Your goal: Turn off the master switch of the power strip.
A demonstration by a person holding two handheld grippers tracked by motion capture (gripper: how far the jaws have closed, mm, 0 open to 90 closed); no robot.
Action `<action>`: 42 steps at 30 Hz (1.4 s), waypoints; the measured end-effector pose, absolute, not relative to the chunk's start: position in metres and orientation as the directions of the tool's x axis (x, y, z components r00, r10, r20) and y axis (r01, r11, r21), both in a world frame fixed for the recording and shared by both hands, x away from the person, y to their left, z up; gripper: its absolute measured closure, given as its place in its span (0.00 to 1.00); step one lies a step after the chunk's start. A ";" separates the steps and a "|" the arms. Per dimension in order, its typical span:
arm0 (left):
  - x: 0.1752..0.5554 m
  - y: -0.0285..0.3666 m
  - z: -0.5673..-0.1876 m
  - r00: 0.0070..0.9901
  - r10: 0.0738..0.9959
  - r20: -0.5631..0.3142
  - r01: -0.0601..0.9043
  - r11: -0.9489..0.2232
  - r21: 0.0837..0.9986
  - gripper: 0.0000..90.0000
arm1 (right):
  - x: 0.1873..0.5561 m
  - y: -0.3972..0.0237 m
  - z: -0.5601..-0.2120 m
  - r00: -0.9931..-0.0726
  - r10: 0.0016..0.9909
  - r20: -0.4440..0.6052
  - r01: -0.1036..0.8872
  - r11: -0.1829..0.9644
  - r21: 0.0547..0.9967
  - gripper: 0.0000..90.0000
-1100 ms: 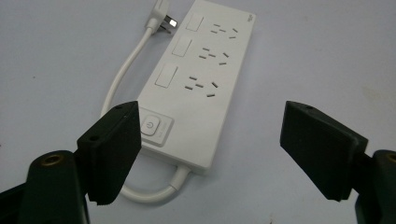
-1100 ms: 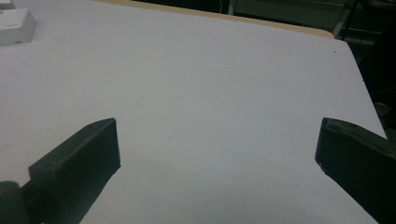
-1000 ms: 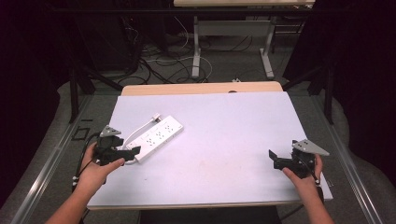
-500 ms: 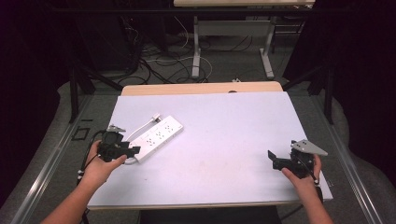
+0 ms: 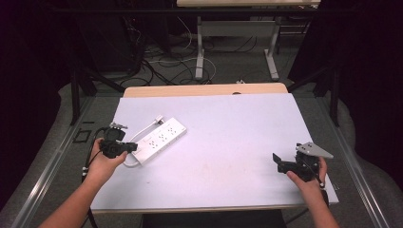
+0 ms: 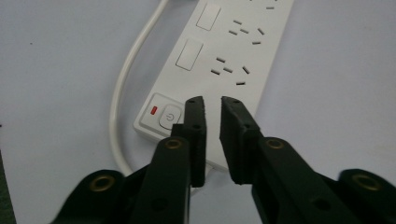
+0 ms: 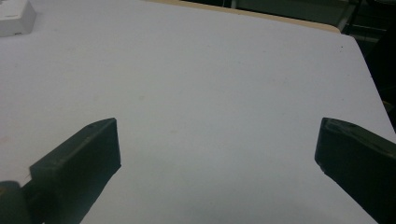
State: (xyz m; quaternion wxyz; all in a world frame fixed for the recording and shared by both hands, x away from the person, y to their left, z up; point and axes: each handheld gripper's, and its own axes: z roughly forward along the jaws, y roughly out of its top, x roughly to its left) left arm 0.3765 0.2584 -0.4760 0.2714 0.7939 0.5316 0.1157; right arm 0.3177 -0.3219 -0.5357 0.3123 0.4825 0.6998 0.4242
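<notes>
Two tongs work here: our left tongs [image 6: 212, 135], nearly clenched on nothing, hover over the power strip [image 5: 159, 140] at its switch end [image 6: 163, 115]; we judge pressing it comes next. Far from the strip, our right tongs [image 5: 285, 164] gape released above the counter [image 5: 228, 128].

Only the power strip [image 5: 159, 140] interrupts the bare table [image 5: 228, 137].

A fixed camera looks forward and down over the whole table [image 5: 228, 118]. The left gripper camera sits close above the power strip [image 6: 224, 56] near the left edge. The right gripper camera faces across bare tabletop, catching the strip's end.
</notes>
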 end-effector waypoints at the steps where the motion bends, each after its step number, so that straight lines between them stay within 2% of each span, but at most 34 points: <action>1: 0.377 0.258 -0.477 0.400 0.911 -0.101 0.779 -0.280 0.562 0.94 | 0.318 -0.322 -0.536 -0.339 0.940 -0.028 0.410 0.174 0.895 0.00; 3: 0.380 0.259 -0.478 0.395 0.914 -0.094 0.780 -0.280 0.559 1.00 | 0.318 -0.322 -0.536 -0.339 0.941 -0.025 0.410 0.171 0.896 0.00; 19: 0.397 0.270 -0.494 0.332 0.935 -0.127 0.820 -0.219 0.529 1.00 | 0.318 -0.322 -0.536 -0.340 0.940 -0.022 0.406 0.168 0.898 0.00; 42: 0.407 0.268 -0.514 0.302 0.943 -0.142 0.844 -0.195 0.500 1.00 | 0.318 -0.321 -0.537 -0.343 0.939 -0.021 0.412 0.170 0.895 0.00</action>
